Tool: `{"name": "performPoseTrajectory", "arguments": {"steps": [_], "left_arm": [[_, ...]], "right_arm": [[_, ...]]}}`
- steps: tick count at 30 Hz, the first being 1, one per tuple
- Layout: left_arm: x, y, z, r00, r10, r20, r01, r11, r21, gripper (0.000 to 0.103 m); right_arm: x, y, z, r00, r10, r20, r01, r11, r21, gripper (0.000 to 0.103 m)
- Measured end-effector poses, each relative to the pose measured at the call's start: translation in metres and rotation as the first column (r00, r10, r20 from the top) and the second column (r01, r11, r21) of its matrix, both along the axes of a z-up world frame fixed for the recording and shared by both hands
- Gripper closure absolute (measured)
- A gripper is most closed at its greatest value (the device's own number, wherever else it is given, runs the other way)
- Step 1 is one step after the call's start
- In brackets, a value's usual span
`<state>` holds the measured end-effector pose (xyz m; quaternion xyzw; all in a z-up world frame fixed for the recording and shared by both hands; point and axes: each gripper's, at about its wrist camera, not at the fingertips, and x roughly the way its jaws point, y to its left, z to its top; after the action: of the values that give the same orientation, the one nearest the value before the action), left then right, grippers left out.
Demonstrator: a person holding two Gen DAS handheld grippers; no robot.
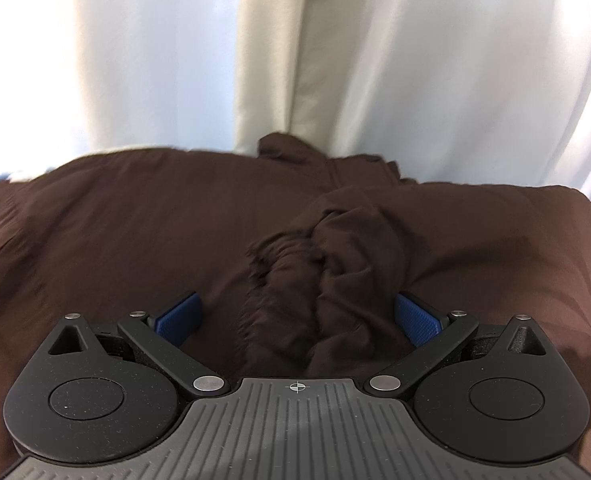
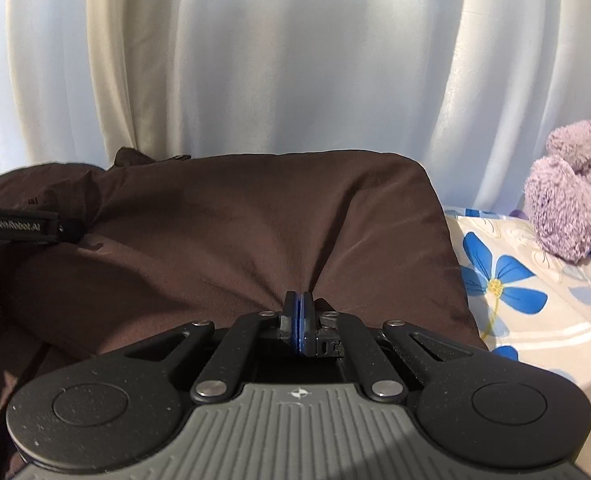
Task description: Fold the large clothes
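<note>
The brown garment (image 2: 255, 232) lies on the floral sheet (image 2: 535, 320), before the curtain (image 2: 295, 80). The right gripper (image 2: 300, 320), clamped, seemingly pinches its cloth mid-fold; the left gripper (image 1: 295, 316) gapes, empty, and must next grab the bunched cuff (image 1: 295, 280).

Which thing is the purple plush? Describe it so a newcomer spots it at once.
Start at the pale curtains behind the bed, then drop to the sheet printed with blue flowers beside the brown garment. At the sheet's far right edge sits the plush toy. It is the only fuzzy, lilac thing there; everything around it is smooth cloth.
</note>
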<state>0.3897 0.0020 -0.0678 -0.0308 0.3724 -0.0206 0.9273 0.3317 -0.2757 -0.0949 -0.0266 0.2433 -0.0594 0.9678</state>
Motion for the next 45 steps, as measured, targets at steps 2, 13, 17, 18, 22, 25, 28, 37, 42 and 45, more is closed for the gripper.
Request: {"name": "performPoseTrajectory", "arguments": {"steps": [2, 13, 17, 18, 22, 25, 28, 37, 42, 45], "left_arm": [[-0.009, 0.016, 0.010, 0.998, 0.037, -0.052, -0.039, 0.998, -0.039, 0.000], [-0.150, 0.241, 0.081, 0.851, 0.524, 0.038, -0.466, 0.786, -0.406, 0.000], [-0.181, 0.325, 0.055, 0.668, 0.742, -0.059, -0.676, 0.572, -0.465, 0.000], [-0.187, 0.340, 0.047, 0.635, 0.768, -0.087, -0.694, 0.517, -0.500, 0.000], [-0.198, 0.375, 0.020, 0.549, 0.820, -0.162, -0.723, 0.368, -0.585, 0.008], [-0.202, 0.399, 0.006, 0.518, 0.834, -0.187, -0.711, 0.299, -0.637, 0.024], [-0.202, 0.415, -0.008, 0.485, 0.847, -0.217, -0.699, 0.226, -0.679, 0.042], [-0.201, 0.431, -0.009, 0.512, 0.839, -0.185, -0.666, 0.251, -0.702, 0.090], [-0.195, 0.422, 0.017, 0.550, 0.830, -0.090, -0.644, 0.353, -0.679, 0.093], [-0.192, 0.418, 0.033, 0.575, 0.818, -0.035, -0.614, 0.403, -0.679, 0.094]], "right_arm": [[-0.001, 0.004, 0.001, 1.000, 0.004, -0.012, -0.005, 0.999, -0.040, 0.103], [-0.073, 0.008, 0.029, 0.994, 0.096, 0.051, -0.105, 0.964, 0.246, 0.070], [-0.076, 0.013, 0.027, 0.985, 0.150, 0.087, -0.171, 0.917, 0.360, 0.058], [-0.074, 0.016, 0.027, 0.984, 0.151, 0.092, -0.175, 0.917, 0.359, 0.057], [-0.075, 0.025, 0.025, 0.984, 0.150, 0.097, -0.176, 0.902, 0.395, 0.057], [-0.070, 0.025, 0.022, 0.985, 0.148, 0.084, -0.170, 0.879, 0.445, 0.057], [-0.069, 0.022, 0.020, 0.986, 0.156, 0.065, -0.168, 0.862, 0.478, 0.058], [-0.054, 0.063, 0.028, 0.963, 0.269, 0.027, -0.255, 0.869, 0.425, 0.076], [-0.010, 0.152, 0.049, 0.902, 0.430, 0.033, -0.411, 0.832, 0.373, 0.084], [0.019, 0.220, 0.057, 0.852, 0.521, 0.045, -0.504, 0.797, 0.333, 0.084]]}}
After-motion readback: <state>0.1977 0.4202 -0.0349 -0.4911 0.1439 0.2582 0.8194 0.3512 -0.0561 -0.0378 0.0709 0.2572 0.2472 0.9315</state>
